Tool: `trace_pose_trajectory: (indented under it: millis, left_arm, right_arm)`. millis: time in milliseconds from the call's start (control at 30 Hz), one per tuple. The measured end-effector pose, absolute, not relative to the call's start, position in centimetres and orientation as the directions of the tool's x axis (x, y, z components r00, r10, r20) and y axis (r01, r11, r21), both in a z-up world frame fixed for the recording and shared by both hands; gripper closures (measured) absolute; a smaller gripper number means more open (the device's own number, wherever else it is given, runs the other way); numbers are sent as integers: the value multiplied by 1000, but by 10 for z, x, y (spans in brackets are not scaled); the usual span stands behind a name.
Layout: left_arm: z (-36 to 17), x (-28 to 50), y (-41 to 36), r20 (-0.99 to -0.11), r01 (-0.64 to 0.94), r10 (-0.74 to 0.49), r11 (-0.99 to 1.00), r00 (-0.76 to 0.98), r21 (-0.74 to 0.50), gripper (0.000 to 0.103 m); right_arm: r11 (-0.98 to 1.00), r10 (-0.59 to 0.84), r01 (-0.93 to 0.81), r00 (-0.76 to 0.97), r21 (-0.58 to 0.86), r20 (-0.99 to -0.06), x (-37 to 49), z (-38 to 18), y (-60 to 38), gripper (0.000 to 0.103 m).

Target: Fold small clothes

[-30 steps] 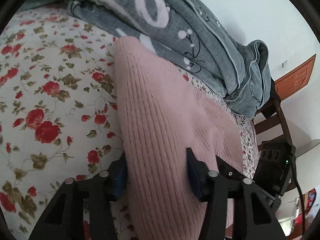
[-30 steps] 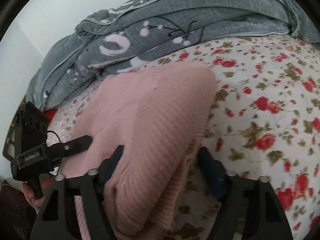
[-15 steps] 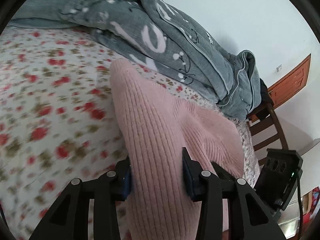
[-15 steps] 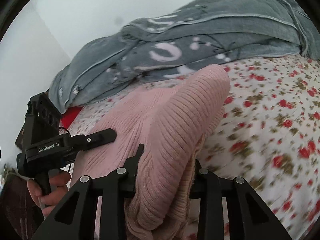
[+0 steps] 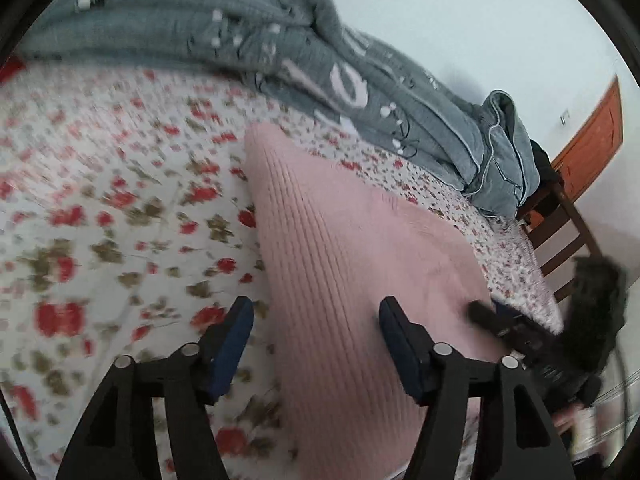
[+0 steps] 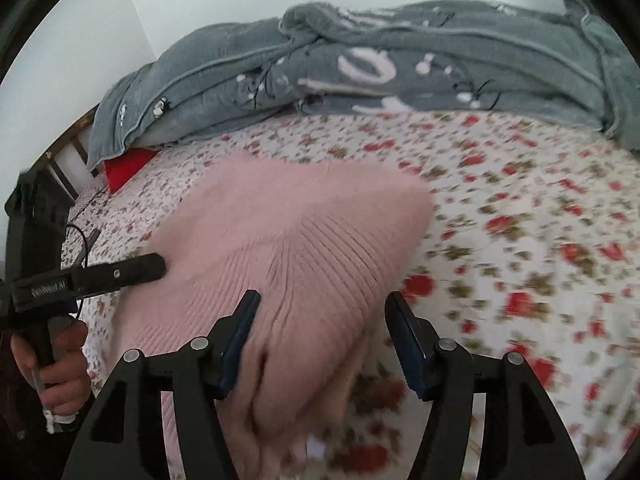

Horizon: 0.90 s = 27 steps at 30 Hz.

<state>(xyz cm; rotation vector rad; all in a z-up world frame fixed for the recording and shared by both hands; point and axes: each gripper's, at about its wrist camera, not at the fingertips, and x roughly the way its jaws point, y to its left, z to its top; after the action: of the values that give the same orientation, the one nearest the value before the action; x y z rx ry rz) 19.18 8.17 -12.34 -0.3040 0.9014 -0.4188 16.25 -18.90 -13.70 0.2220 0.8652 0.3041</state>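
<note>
Pink knit sweater (image 5: 344, 264) lies folded on the flowered bed (image 5: 100, 240), its near corners between the jaws of the left gripper (image 5: 316, 320) and right gripper (image 6: 322, 318), both just opened, pads clear (released, I judge). Snagged knit could undo the fold. Beyond, bare sheet, then a grey quilt (image 6: 400, 60) against the wall.

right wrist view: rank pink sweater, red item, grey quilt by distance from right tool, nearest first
1. pink sweater: between the open right tool fingers.
2. red item: far left, under the quilt's edge.
3. grey quilt: along the back of the bed.
</note>
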Motion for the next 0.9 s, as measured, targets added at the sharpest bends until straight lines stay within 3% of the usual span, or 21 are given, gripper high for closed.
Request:
trace_pose_trajectory:
  millis: [167,333,500,600,733,833,900]
  left_arm:
    - [-114,145,80,-677,301,-442,897,589,-324,38]
    - [-122,82,56,-698,399,-327,915,637,-65,39]
    - [-126,65,32,-671,392,-235,916,704,90,39]
    - [-127,75,19,-657,337,-173,932,734,131,44]
    - [-125,84,24,-639,320,-210,945,740,61,77]
    - [-129,84,57,-605,259,-268,960,750,-105,83]
    - [-141,88,71,-629,230,-299,954,717,-192,84]
  right_arm:
    - [948,314,-183,681,262,-661,114,-106,-203,41]
    - [937,346,-230,706,262,-618,75,-99,-195,41]
    - [938,345,-283,711,200,-613,47,-109,-171,47]
    - [946,317,-282,699,160,-642,47,-122,-159,56]
    - [957,286,-249,704,151,-650,52,-134,-157,72]
    - [952,304,-246,715,180,-630,54,-134,-160,88]
    - [951,309,-251,709,183,-634,57,-135,-157,90]
